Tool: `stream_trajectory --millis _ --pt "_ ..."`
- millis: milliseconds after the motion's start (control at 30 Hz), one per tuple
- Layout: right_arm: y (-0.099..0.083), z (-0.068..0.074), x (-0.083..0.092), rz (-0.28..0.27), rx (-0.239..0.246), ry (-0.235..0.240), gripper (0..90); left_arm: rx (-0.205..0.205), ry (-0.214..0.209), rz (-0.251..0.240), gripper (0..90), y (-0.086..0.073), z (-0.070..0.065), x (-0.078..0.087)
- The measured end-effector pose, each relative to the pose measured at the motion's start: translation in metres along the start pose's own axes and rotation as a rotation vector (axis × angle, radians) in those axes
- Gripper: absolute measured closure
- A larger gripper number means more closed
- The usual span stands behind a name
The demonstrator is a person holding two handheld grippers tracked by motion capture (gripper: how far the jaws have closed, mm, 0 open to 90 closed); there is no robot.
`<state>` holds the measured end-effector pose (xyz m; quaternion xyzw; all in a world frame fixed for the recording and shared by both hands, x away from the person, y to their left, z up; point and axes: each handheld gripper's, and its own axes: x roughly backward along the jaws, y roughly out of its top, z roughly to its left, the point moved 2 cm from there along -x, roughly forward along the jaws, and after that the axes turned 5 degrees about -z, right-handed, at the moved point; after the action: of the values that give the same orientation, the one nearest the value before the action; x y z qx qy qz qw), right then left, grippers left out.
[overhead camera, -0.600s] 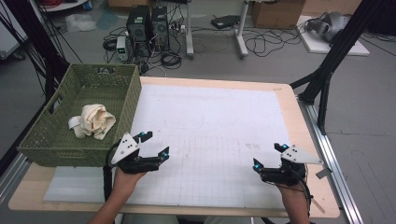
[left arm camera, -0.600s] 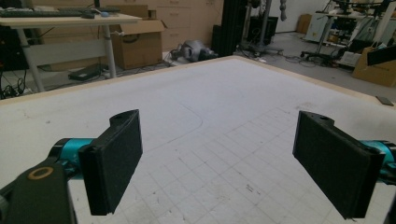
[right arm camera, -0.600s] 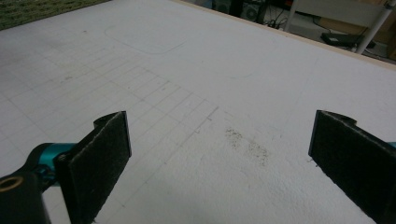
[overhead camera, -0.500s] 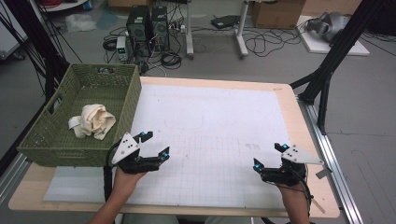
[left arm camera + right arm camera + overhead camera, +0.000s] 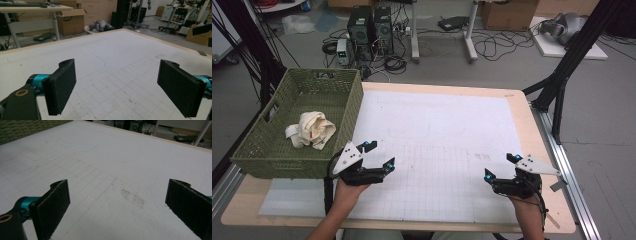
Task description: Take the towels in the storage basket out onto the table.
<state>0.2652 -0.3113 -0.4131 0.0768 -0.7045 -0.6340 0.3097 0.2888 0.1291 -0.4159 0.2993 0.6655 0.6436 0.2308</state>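
The left gripper (image 5: 378, 155) hovers low over the near left of the white mat (image 5: 437, 130), just right of the green basket (image 5: 272, 155). Its forearm comes up from the near edge, and the jaws point toward the far right, level with the table. The jaws stand wide apart with nothing between them; in the left gripper view only the gridded mat lies between the two black pads (image 5: 61, 87).

The right gripper (image 5: 501, 167) sits over the near right corner of the mat, held by a hand (image 5: 524, 210) rising from the near edge. Its jaws point to the far left and are likewise spread wide and empty, with a faint smudge (image 5: 132, 196) on the mat ahead of them.

A crumpled cream cloth (image 5: 312, 130) lies inside the basket, against its near right wall, close to the left gripper but apart from it. The two grippers are well apart.
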Motion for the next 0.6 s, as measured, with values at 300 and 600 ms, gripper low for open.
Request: stream_trajectory --millis 300,600 --pt "0.002 0.006 0.0 0.024 0.017 -0.008 4.9 0.022 -0.033 0.001 16.7 0.005 -0.003 0.0" --pt "0.003 0.01 -0.001 0.03 0.018 0.012 4.9 0.025 -0.04 0.006 15.9 0.021 -0.007 0.004"
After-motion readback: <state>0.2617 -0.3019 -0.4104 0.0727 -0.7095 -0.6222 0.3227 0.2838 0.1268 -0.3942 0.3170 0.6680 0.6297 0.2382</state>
